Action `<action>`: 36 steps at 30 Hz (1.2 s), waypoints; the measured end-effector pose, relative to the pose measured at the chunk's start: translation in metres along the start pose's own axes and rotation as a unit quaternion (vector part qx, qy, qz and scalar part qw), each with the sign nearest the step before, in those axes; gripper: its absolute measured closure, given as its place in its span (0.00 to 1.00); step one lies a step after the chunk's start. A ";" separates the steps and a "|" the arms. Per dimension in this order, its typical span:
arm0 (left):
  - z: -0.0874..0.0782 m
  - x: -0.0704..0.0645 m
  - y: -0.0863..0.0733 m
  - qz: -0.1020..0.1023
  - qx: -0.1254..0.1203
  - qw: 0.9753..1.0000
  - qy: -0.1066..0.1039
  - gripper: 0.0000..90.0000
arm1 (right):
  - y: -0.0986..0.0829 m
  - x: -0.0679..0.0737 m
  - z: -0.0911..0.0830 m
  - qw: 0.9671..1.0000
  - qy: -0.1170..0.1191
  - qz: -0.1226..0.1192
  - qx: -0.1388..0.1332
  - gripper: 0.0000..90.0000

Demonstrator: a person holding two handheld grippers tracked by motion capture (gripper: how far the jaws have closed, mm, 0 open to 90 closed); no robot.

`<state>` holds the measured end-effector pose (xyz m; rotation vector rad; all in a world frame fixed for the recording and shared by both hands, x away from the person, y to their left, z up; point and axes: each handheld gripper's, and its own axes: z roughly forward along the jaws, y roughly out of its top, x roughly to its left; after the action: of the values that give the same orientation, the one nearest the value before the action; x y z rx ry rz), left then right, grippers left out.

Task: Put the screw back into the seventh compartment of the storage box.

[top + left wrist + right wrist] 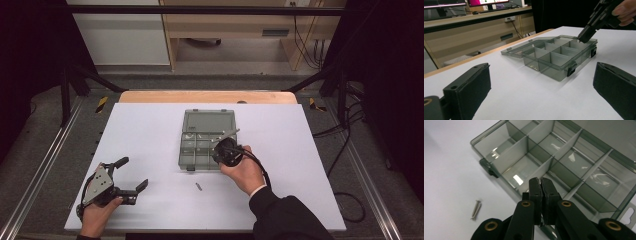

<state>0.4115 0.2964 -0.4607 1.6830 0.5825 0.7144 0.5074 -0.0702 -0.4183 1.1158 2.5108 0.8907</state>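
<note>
Smoky compartment box lid-open at frame centre on the white table, right gripper pressed together over its near compartments, left gripper spread apart at lower left, loose screw just below the box

Wooden desk stands behind the white table.
</note>
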 end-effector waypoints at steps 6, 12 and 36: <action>0.000 0.000 0.000 -0.001 0.000 1.000 0.000 0.01 | 0.001 -0.006 0.004 1.000 -0.006 0.006 -0.002 0.95; 0.000 0.000 0.000 0.000 0.000 1.000 0.000 0.01 | 0.000 -0.005 -0.002 1.000 -0.010 0.000 -0.028 0.69; 0.001 -0.001 0.000 0.002 0.004 1.000 -0.002 0.01 | -0.016 0.035 -0.028 0.996 -0.006 -0.086 -0.015 0.08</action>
<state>0.4114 0.2955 -0.4613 1.6925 0.5794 0.7123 0.4619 -0.0647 -0.4059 0.8782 2.5283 0.8691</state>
